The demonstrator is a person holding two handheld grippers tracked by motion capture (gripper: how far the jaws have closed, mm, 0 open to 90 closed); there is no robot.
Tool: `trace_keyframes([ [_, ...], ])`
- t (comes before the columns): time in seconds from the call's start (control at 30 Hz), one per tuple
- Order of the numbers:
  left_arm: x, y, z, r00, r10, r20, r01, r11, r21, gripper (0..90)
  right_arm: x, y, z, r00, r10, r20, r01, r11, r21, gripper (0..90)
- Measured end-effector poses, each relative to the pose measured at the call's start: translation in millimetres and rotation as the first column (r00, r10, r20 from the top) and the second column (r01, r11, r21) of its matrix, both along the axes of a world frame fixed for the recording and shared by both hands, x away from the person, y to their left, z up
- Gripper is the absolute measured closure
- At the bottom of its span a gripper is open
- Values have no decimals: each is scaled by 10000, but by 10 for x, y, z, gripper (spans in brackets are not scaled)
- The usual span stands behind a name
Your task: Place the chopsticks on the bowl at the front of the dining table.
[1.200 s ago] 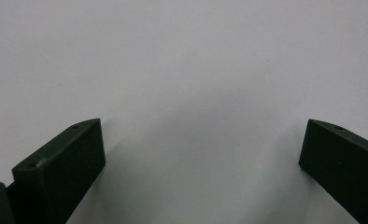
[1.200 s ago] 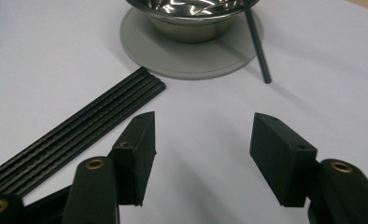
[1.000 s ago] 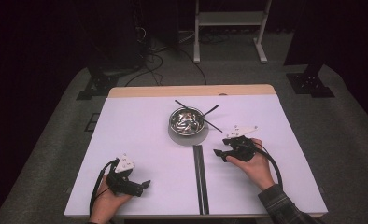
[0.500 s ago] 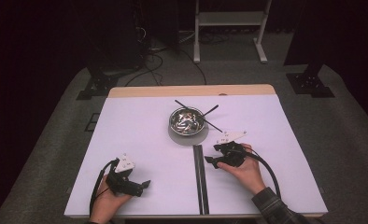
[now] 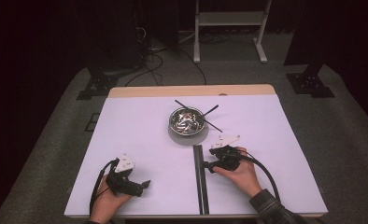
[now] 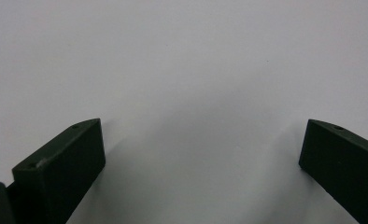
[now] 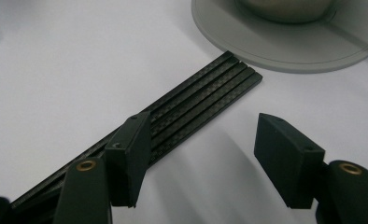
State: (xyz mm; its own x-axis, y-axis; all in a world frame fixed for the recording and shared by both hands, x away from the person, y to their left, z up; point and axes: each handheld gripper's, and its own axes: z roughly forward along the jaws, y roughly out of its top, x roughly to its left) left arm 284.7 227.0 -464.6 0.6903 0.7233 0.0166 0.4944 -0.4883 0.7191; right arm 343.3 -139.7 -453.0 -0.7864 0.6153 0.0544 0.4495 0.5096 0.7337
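Observation:
A flat bundle of black carbon rods [image 5: 201, 182] lies on the white table [image 5: 126, 126], running from the grey disc [image 5: 187, 139] toward the front edge. My right gripper [image 5: 209, 167] sits low just right of the bundle, pointing left at it. In the right gripper view my right gripper [image 7: 203, 123] is open; its left jaw stands over the rods [image 7: 205, 93], the right jaw over bare table. Nothing is gripped. My left gripper [image 5: 144, 184] rests at the front left, open, and in the left gripper view my left gripper [image 6: 204, 126] has bare table between its jaws.
A metal bowl [image 5: 187, 120] with shiny bits inside stands on the grey disc at the table's centre; bowl [image 7: 285, 7] and disc [image 7: 275, 46] show close ahead of the right jaws. Loose black rods [image 5: 211, 111] cross behind the bowl. A wooden edge [image 5: 191, 91] borders the far side.
My right gripper has moved left and toward the person, from beside the bowl down to the rod bundle. The left gripper has stayed put.

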Motion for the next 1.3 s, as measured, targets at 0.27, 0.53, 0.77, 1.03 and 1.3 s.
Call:
trace_keyframes([
  [0.27, 1, 1, 0, 10000, -3, -5, 3, 10000, -10, 0, -9, 21, -30, 10000, 62, -64, -62, 9999, -84, 350],
  [0.53, 1, 1, 0, 10000, -3, -7, 3, 10000, -10, 0, -16, 30, -46, 9999, 65, 103, -60, 9989, -471, 350],
  [0.77, 1, 1, 0, 10000, -3, -7, 3, 10000, -9, 0, -44, 25, -47, 9998, 108, 140, -100, 9984, -554, 347],
  [1.03, 0, 1, 0, 10000, -5, -8, 5, 10000, -4, 0, -113, 25, -42, 9996, 214, 173, -201, 9974, -686, 350],
  [1.3, 0, 1, 0, 10000, -7, -4, 7, 10000, -4, 0, -222, 31, -41, 9993, 322, 185, -308, 9969, -725, 359],
])
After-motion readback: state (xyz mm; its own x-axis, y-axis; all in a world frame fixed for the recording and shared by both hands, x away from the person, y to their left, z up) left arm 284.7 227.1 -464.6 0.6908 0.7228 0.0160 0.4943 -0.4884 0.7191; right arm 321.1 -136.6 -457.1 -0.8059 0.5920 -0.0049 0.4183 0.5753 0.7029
